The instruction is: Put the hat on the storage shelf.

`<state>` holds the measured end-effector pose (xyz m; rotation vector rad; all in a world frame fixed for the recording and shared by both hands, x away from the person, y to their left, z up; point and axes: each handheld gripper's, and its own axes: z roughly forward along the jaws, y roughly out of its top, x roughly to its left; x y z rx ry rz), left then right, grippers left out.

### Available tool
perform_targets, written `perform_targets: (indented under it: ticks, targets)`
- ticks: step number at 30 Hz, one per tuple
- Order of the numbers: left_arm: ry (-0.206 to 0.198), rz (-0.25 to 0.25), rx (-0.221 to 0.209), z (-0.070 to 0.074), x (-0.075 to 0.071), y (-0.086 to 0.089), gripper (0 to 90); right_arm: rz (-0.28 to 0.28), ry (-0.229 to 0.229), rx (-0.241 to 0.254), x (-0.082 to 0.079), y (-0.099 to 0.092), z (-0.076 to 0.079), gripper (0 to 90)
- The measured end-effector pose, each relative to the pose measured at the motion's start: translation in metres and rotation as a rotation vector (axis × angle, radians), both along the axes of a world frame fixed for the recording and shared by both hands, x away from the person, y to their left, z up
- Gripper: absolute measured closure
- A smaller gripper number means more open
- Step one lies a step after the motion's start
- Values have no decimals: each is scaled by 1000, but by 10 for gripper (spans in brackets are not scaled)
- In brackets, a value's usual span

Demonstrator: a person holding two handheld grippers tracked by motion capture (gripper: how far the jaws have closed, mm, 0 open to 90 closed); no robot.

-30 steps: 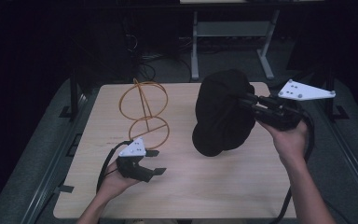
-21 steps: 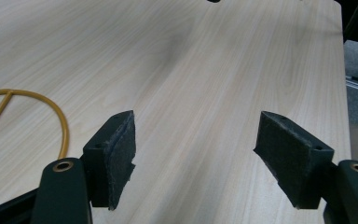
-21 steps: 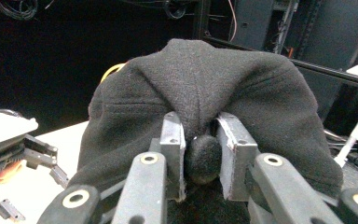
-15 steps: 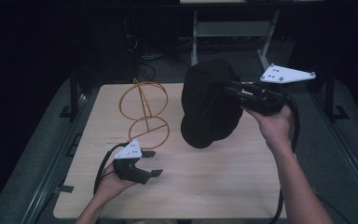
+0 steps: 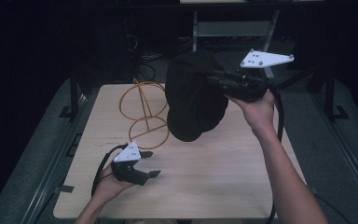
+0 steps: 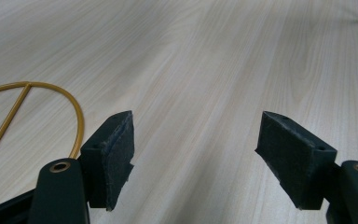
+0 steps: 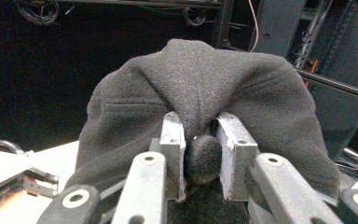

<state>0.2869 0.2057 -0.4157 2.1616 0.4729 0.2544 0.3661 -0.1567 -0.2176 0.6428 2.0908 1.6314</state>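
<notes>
A black cloth cap (image 5: 191, 100) hangs in the air over the table's far right part, pinched at its top by my right gripper (image 5: 214, 80). In the right gripper view the cap (image 7: 196, 98) bulges over the jaws, which are shut on its top button and fabric by my right gripper (image 7: 200, 154). A gold wire stand (image 5: 144, 112) made of rings sits on the table's far left. My left gripper (image 5: 150, 163) rests low near the table's front left, open, with nothing between its pads (image 6: 114, 158); the stand's base ring (image 6: 37, 116) lies just beside it.
The light wooden table (image 5: 223, 186) has bare room at its centre and right front. A metal frame (image 5: 233, 28) and cables stand behind the table in the dark. Grey floor strips run along both sides.
My right gripper has lifted the cap higher and carried it left, toward the wire stand. The left gripper has stayed where it was.
</notes>
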Motion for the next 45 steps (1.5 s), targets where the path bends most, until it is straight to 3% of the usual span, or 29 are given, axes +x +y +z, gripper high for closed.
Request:
perform_targets:
  ticks: [15, 25, 31, 39, 45]
  targets:
    - [-4, -19, 22, -4, -1, -4, 264, 57, 13, -15, 24, 37, 23, 734]
    - [-8, -28, 26, -5, -2, -5, 264, 123, 4, -59, 37, 73, 39, 733]
    - [-12, -39, 24, -6, -3, -9, 264, 168, 24, -91, 49, 100, 49, 733]
    - [-30, -72, 48, -6, -6, -14, 264, 208, 95, -128, 71, 138, 42, 732]
    - [-22, -76, 40, -6, -8, -16, 264, 221, 135, -157, 83, 157, 32, 731]
